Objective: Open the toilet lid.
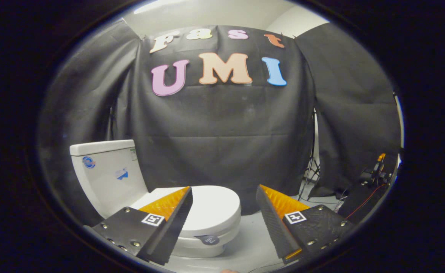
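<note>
Gripper (224, 195) is spread wide, nothing between the fingers, and it hangs short of the toilet (192, 223) — no contact yet. The lid (214, 206) lies flat and closed on the bowl, just beyond and between the fingertips, more behind the left finger (169, 216) than the right finger (277, 220). The tank (106, 174) stands at the far left against the black cloth wall.

Step in hand looks like the approach. To do it well, the operator should likely drop the gripper toward the lid's near right rim, slide one finger under the lip, or pinch the edge, then swing up in an arc about the hinge at the tank side — pulling straight up would probably slip off. Keep clear of the dark round tag (208, 239) on the front of the bowl.

Hard to tell: the left finger covers the lid's left part and the hinge; whether lid and seat separate cleanly at the rim is not resolvable. The bowl's base is cut off. Gear at the far right — a tripod (310, 172) and a cabled box (362, 195) — is too small to identify.
</note>
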Tool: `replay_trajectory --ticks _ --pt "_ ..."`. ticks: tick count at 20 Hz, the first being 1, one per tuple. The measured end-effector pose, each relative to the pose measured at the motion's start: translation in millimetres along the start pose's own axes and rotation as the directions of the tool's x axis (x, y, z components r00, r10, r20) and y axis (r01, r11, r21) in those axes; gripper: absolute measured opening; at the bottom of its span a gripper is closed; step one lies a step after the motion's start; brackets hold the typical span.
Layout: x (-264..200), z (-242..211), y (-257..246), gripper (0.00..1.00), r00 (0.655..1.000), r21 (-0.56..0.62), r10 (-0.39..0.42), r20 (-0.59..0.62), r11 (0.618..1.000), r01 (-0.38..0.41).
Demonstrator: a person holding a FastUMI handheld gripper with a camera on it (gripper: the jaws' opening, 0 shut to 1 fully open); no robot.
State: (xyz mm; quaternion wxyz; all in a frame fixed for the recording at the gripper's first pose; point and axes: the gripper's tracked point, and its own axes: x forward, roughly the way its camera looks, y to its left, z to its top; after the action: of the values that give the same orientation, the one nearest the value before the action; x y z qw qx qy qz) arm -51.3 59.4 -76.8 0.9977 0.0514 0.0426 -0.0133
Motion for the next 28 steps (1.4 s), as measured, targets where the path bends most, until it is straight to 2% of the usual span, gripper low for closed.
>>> replay_trajectory --ticks 7,11,14,21,23,25,28 --pt "29 -54 7 1.00 0.989 0.089 0.000 -0.150 0.996 0.013" --pt "39 -95 7 1.00 0.961 0.165 0.003 -0.276 0.985 0.044" --pt "43 -127 5 1.00 0.926 0.242 0.004 -0.379 0.966 0.094" --pt "53 -183 -2 0.97 0.858 0.403 0.013 -0.513 0.887 0.227" --pt "55 -195 -1 0.91 0.841 0.448 0.031 -0.540 0.857 0.255" --pt "57 -201 9 0.86 0.832 0.523 0.079 -0.549 0.809 0.268" --pt "62 -213 14 0.75 0.809 0.624 0.143 -0.570 0.717 0.312"
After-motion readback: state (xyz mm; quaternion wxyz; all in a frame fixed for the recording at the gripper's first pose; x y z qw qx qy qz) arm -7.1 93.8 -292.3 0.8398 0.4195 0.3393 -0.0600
